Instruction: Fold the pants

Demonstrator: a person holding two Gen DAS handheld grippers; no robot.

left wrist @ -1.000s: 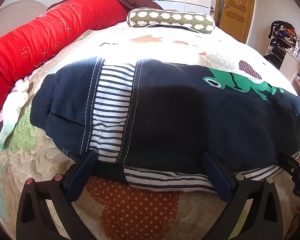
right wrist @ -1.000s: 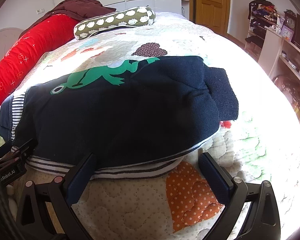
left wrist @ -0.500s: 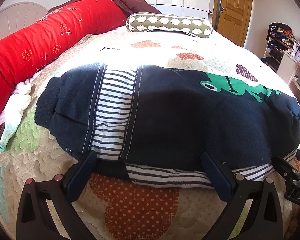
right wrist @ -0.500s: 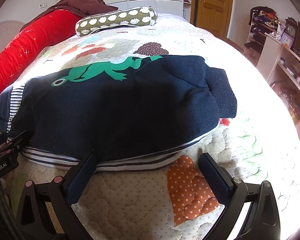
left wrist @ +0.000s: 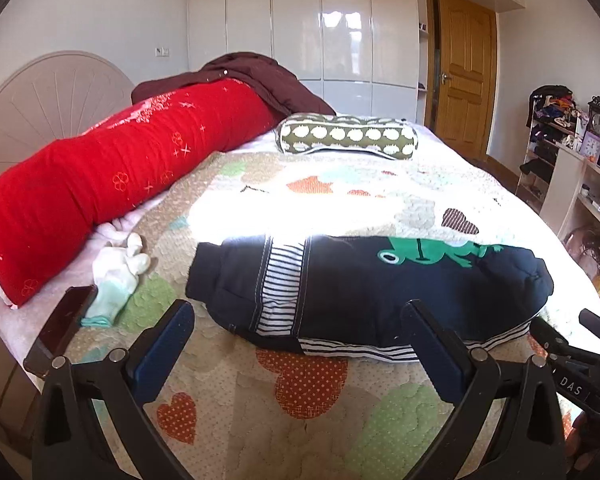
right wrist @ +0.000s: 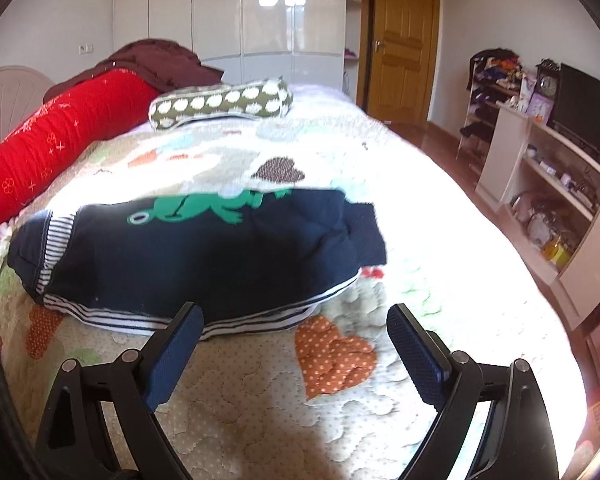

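Observation:
The navy pants (left wrist: pixel 364 288) with a green frog print and striped lining lie folded lengthwise across the quilted bed (left wrist: pixel 300 400). They also show in the right wrist view (right wrist: pixel 204 256). My left gripper (left wrist: pixel 296 324) is open and empty, raised just in front of the pants' near edge. My right gripper (right wrist: pixel 294 322) is open and empty, raised in front of the pants' striped hem. The right gripper's body shows at the right edge of the left wrist view (left wrist: pixel 576 360).
A long red bolster (left wrist: pixel 112 176) lies along the left side. A green spotted pillow (left wrist: pixel 346 136) sits at the far end. White socks (left wrist: pixel 116 276) and a dark phone (left wrist: pixel 62 326) lie left of the pants. Shelves (right wrist: pixel 552 184) stand right of the bed.
Both grippers have pulled back and lifted away from the pants' near edge. The pants now lie farther off and have not moved.

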